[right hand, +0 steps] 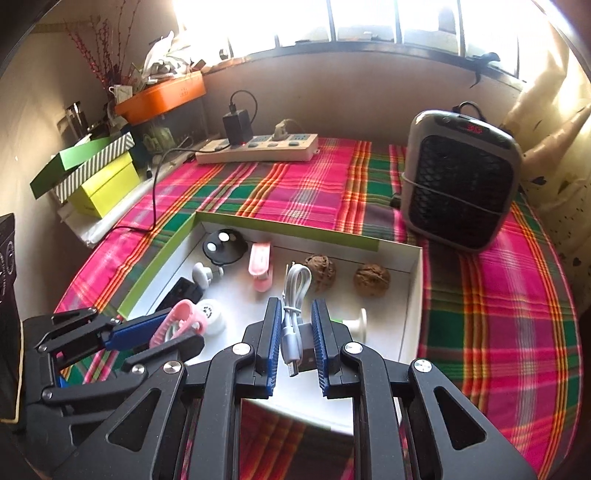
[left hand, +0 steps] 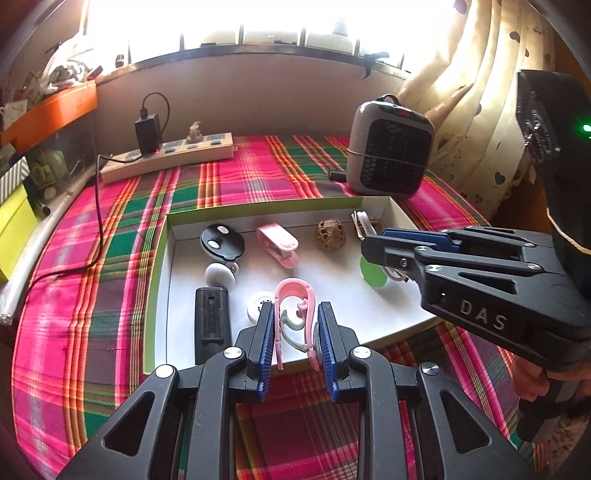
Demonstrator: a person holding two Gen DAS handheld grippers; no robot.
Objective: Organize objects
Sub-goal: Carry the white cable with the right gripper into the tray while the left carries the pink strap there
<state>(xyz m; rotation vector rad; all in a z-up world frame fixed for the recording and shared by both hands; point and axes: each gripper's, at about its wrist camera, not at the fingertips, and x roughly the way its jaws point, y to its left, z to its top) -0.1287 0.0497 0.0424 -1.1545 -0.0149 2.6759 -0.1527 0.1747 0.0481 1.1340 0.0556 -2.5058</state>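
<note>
Low in the frame, above the white tray's [left hand: 369, 325] near edge, my left tongs [left hand: 295, 332] clench a pink clip [left hand: 293, 295]; at centre right my right tongs [right hand: 296, 332] grip a coiled white cable [right hand: 295, 284].

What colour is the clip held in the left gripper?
Pink. The clip sits between the left gripper pads; clearest in the left wrist view.

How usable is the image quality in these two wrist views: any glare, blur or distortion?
Left wrist view: window blown out to white, fisheye bends the plaid cloth, tray items stay sharp. Right wrist view: same window glare, white tray slightly soft at its near edge, heater clear.
</note>
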